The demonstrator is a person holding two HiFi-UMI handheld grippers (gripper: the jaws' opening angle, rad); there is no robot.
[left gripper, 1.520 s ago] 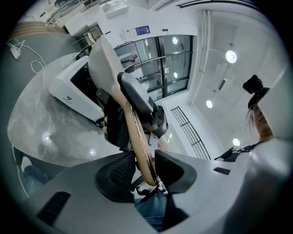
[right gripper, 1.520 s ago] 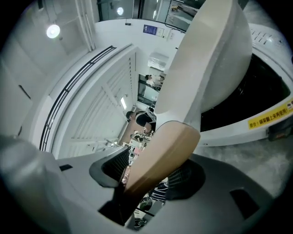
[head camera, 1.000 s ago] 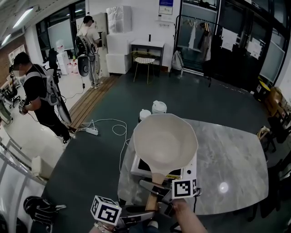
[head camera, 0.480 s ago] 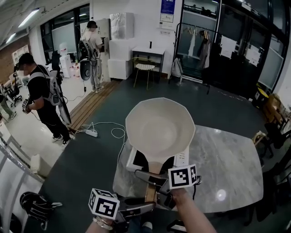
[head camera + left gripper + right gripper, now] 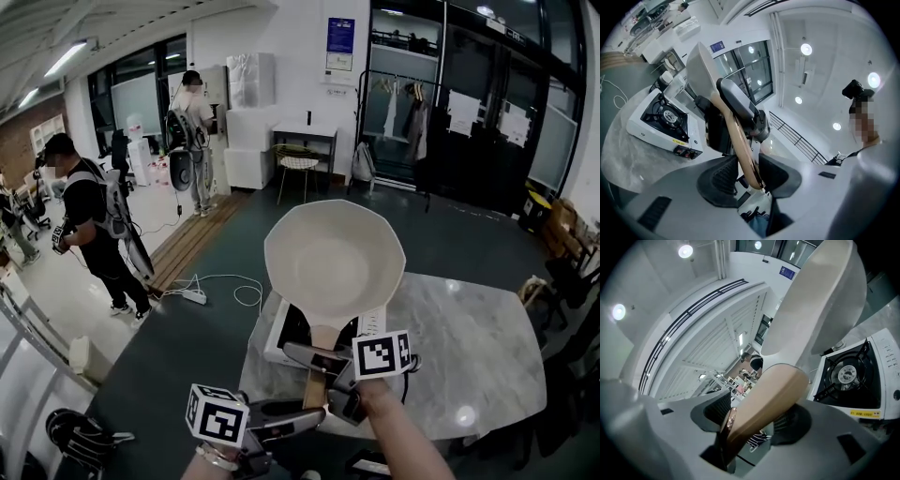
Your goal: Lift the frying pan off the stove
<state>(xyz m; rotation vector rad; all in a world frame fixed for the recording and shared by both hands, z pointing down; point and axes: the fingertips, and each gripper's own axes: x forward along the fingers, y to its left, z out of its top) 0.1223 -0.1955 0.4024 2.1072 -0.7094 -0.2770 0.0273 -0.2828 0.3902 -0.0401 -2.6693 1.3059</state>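
Grey marble-topped table (image 5: pixel 469 328), white single-burner gas stove (image 5: pixel 275 345) on its left end.

Frying pan (image 5: pixel 335 265): bowl in a smooth, matt cream coating inside and out; handle (image 5: pixel 764 399) of pale tan wood-look material, smooth with a slight sheen, its end trimmed with a shiny coppery metal ring (image 5: pixel 727 420). Stove (image 5: pixel 647 133): glossy white body with a matt black burner grate (image 5: pixel 663 115), on a table (image 5: pixel 469 337) of grey veined stone look, polished enough to mirror a lamp. Left gripper (image 5: pixel 747 176) and right gripper (image 5: pixel 754 418): matt grey plastic shells with dark ribbed pads (image 5: pixel 721 176).
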